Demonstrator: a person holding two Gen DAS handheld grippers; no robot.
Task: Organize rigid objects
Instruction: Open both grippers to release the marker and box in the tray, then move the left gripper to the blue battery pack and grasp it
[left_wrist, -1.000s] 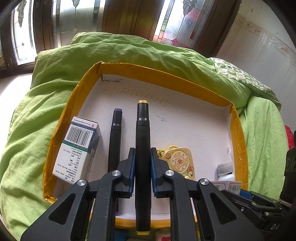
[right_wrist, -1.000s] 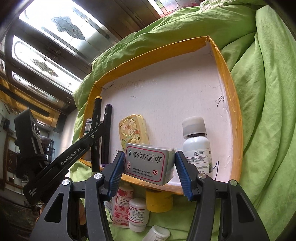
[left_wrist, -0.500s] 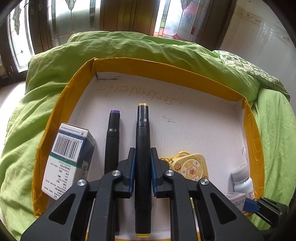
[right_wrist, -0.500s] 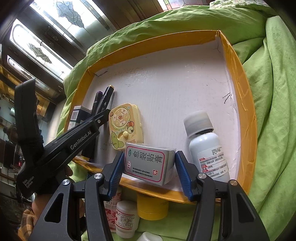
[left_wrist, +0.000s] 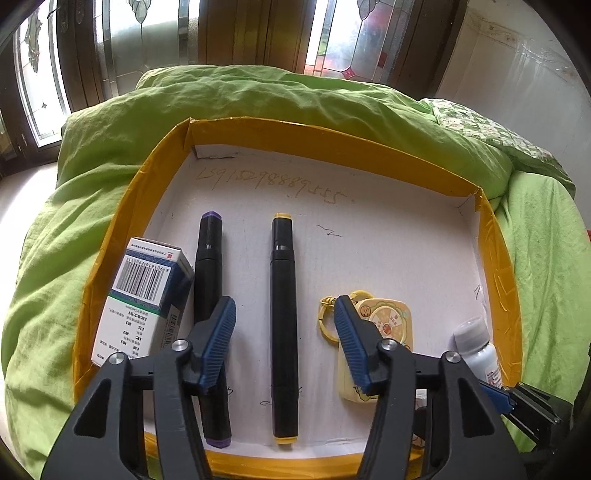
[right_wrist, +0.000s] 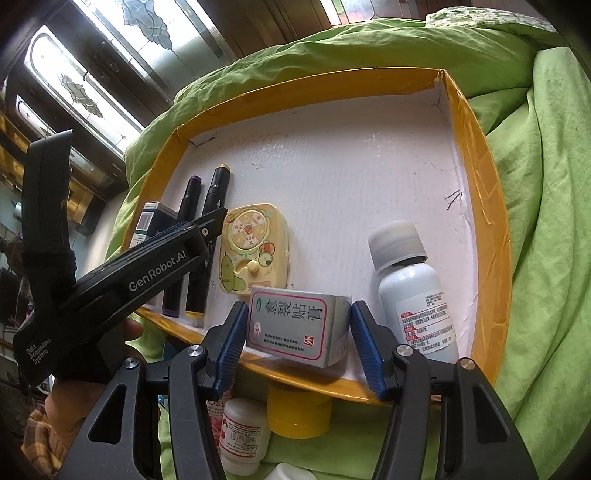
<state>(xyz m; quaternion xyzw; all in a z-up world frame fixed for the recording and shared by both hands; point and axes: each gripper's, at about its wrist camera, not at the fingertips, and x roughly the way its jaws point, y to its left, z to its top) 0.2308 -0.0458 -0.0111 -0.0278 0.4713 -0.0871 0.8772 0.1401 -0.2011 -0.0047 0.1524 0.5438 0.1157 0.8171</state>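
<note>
A yellow-rimmed tray (left_wrist: 496, 258) with a white floor lies on a green quilt. My left gripper (left_wrist: 284, 325) is open, its jaws on either side of a black yellow-capped marker (left_wrist: 283, 314) that lies flat on the tray floor. A purple-capped marker (left_wrist: 208, 266) and a barcode box (left_wrist: 142, 295) lie to its left. My right gripper (right_wrist: 297, 339) is shut on a grey medicine box (right_wrist: 291, 326) over the tray's near rim (right_wrist: 332, 384). The left gripper also shows in the right wrist view (right_wrist: 218, 218).
A yellow toy keychain (left_wrist: 380, 332) (right_wrist: 253, 251) and a white bottle (right_wrist: 413, 291) (left_wrist: 476, 350) lie in the tray. Outside the near rim sit a yellow jar (right_wrist: 299, 413), a small white bottle (right_wrist: 242, 435) and a pink tube (right_wrist: 216, 410). Green quilt (left_wrist: 258, 99) surrounds the tray.
My left gripper has opened and let go of the yellow-capped marker, which now lies on the tray floor. My right gripper still holds the grey box, nearer the tray.
</note>
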